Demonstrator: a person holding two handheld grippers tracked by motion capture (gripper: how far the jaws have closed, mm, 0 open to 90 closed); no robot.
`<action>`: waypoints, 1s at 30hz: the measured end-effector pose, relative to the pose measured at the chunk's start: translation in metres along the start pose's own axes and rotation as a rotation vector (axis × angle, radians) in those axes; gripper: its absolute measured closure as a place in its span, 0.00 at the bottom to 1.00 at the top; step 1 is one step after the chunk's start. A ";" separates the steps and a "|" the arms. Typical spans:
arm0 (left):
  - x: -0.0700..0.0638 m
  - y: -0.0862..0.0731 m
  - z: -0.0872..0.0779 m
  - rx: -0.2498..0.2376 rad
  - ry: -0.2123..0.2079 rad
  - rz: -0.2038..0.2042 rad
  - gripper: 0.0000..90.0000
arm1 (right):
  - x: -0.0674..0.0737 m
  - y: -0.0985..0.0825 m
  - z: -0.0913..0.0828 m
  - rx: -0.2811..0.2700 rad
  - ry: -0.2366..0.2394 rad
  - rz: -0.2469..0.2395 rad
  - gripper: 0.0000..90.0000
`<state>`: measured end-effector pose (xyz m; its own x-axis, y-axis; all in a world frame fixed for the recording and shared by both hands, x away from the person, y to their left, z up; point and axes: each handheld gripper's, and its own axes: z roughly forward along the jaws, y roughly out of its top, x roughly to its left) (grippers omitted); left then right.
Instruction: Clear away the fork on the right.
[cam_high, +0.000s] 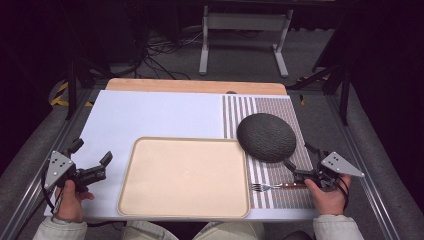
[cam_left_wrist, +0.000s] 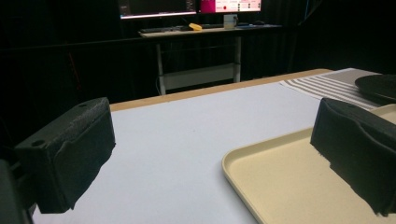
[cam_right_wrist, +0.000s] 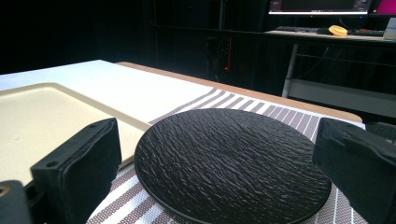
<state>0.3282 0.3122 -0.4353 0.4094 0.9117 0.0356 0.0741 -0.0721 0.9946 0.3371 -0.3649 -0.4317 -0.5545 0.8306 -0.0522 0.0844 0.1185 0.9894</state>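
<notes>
My right tongs (cam_right_wrist: 215, 186), jaws wide and empty, face the black plate (cam_right_wrist: 231, 161) lying flat just ahead, far nearer than my wide-open left tongs (cam_left_wrist: 210, 158).

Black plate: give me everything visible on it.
The black plate is round, shallow and matte, with a rough, slate-like rippled surface and a thin raised rim. It looks like stoneware or slate. It is empty and lies flat on the striped placemat, its left edge reaching over the beige tray's right rim. A fork lies on the mat nearer the person, apart from it. The right gripper faces it with jaws open, not touching.
</notes>
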 end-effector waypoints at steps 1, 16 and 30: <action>0.000 0.000 0.000 -0.001 0.001 -0.005 0.00 | 0.000 0.000 0.000 0.000 0.001 0.003 0.02; 0.001 0.001 -0.001 0.004 0.006 -0.012 0.00 | -0.003 0.003 -0.001 -0.006 0.009 0.012 0.02; 0.001 0.002 -0.002 0.011 0.007 -0.012 0.00 | -0.004 0.040 0.014 0.077 0.099 -0.028 0.01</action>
<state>0.3271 0.3140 -0.4333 0.4017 0.9155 0.0247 0.0892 -0.0660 0.9938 0.3540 -0.3558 -0.3938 -0.6359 0.7692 -0.0625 0.1287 0.1855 0.9742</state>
